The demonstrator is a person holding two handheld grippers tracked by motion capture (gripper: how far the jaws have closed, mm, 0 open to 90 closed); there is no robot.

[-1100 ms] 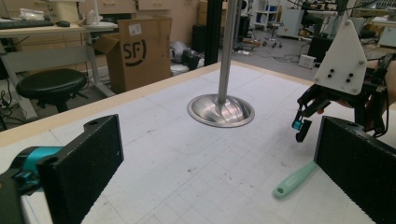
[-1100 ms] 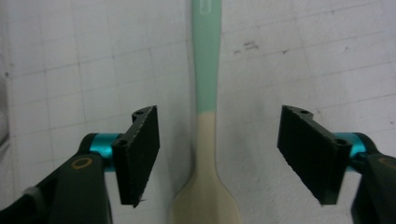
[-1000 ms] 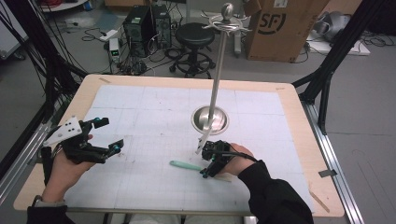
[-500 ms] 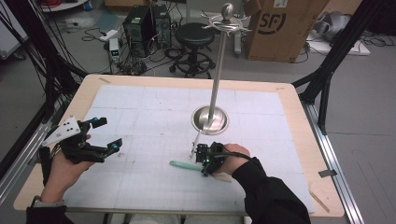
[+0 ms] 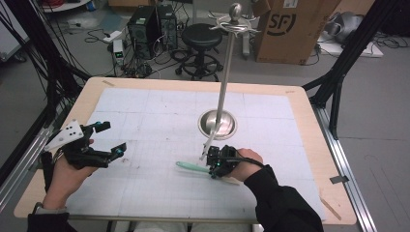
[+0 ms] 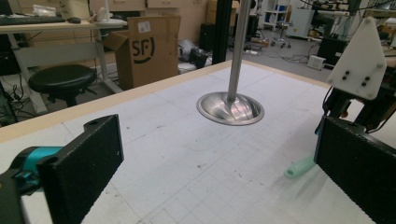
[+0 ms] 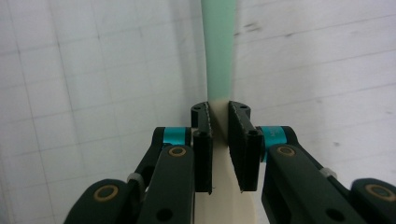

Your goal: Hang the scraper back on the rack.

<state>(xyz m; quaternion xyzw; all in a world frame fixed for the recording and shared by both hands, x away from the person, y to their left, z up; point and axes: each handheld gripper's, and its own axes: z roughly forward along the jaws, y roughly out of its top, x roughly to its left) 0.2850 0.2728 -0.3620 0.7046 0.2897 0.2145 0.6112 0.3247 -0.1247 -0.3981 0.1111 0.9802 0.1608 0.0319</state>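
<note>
I'm on the pick-up step: my right tool [image 7: 219, 121] has just been closing its jaws and now pinches the utensil with the mint-green handle and cream blade [image 7: 218, 56] right where green meets cream, the thing lying flat on the white gridded counter [image 5: 159, 121], just in front of the round steel base of the tall hook stand [image 5: 217, 124]. From above, the right tool [image 5: 212, 162] sits low over the utensil [image 5: 191, 167], whose handle sticks out to the left. My left tool [image 5: 104, 140] hovers well apart at the left edge, jaws spread and holding nothing. Next, I reckon, comes a clean lift without letting the thin handle swivel in the pads, probably towards the hooks at the top of the stand [image 5: 234, 24]. The blade end is tucked under my own tool, so I can't tell what kind of utensil this is, nor whether it has a hanging hole.
</note>
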